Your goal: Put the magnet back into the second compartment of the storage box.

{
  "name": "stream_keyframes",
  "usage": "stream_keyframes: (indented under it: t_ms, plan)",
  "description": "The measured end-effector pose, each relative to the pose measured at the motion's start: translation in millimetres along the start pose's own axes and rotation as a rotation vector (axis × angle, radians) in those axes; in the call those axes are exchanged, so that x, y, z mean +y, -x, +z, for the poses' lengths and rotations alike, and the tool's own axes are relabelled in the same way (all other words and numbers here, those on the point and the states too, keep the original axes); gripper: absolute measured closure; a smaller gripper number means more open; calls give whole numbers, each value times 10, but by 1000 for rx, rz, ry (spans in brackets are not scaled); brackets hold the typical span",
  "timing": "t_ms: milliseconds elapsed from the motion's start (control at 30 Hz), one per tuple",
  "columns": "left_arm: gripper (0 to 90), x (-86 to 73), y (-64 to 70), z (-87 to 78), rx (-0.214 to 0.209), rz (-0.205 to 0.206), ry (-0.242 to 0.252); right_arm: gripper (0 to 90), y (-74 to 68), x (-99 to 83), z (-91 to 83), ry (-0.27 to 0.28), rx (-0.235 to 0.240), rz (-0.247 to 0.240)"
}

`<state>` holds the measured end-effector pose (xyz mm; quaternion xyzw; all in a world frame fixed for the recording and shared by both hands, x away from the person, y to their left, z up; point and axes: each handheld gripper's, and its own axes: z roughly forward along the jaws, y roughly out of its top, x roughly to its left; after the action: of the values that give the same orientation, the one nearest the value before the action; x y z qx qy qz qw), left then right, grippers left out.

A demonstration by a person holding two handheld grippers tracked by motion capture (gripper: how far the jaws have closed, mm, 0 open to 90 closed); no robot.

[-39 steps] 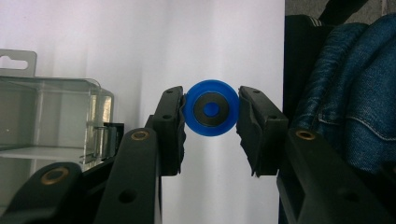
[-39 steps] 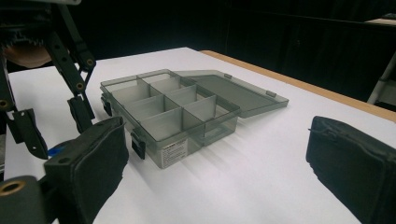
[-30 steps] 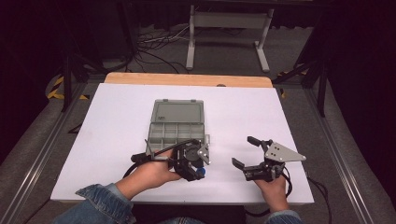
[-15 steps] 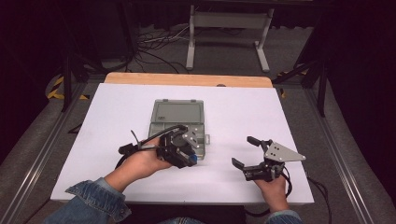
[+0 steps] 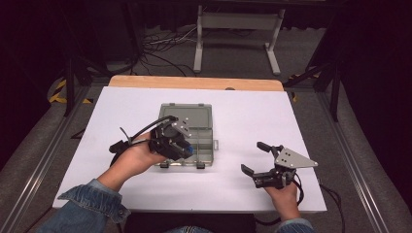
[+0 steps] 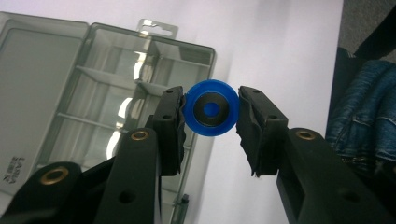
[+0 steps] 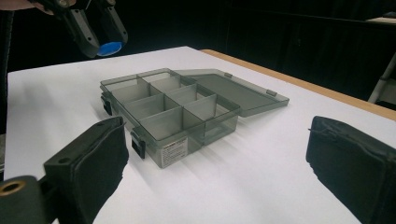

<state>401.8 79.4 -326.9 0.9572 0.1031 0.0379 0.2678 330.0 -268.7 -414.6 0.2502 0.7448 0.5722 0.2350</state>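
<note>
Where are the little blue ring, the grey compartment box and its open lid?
blue ring (image 6: 211,110), left gripper view, its dark centre.
compartment box (image 7: 180,122), right gripper view, front wall.
open lid (image 7: 238,92), right gripper view, flat panel.

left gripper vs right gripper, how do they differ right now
The left gripper is shut on a blue ring; the right gripper is open and holds nothing. The left gripper hangs over the grey compartment box, while the right gripper sits apart from it, near the table's front edge. Both have black padded jaws and are hand-held.
</note>
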Motion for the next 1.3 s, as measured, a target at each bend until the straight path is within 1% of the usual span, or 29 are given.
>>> stream_keyframes:
  t_ms: [100,133,267,333,467,500,633,700,1100,1200,1267,1300]
  plan:
    - [626,-36,-68,-44,20,-19,-2,59,0,0,0,0,0,1]
    - [626,-36,-68,-44,20,-19,-2,59,0,0,1,-1,0,1]
    - [626,-71,-148,-81,35,-40,-4,59,0,0,2,0,1,1]
    - [627,-89,-200,-84,40,-44,-10,59,1,0,2,0,1,1]
    - [627,-123,-283,-79,56,-77,-8,59,2,1,2,0,1,1]
    - [627,-123,-283,-79,56,-77,-8,59,2,1,2,0,1,1]
    - [627,-137,-358,-74,72,-90,-9,59,4,0,1,0,2,1]
    - [626,-145,-398,-63,81,-107,-11,59,3,1,1,0,2,1]
    - [626,-179,-637,40,102,-169,-17,59,6,-2,2,-2,1,4]
    - [626,-187,-687,59,112,-177,-9,59,5,-2,2,-4,3,7]
    - [626,-200,-736,80,109,-196,1,59,8,-3,3,-1,2,5]
    - [626,-205,-758,93,111,-199,-4,59,8,-3,2,0,2,5]
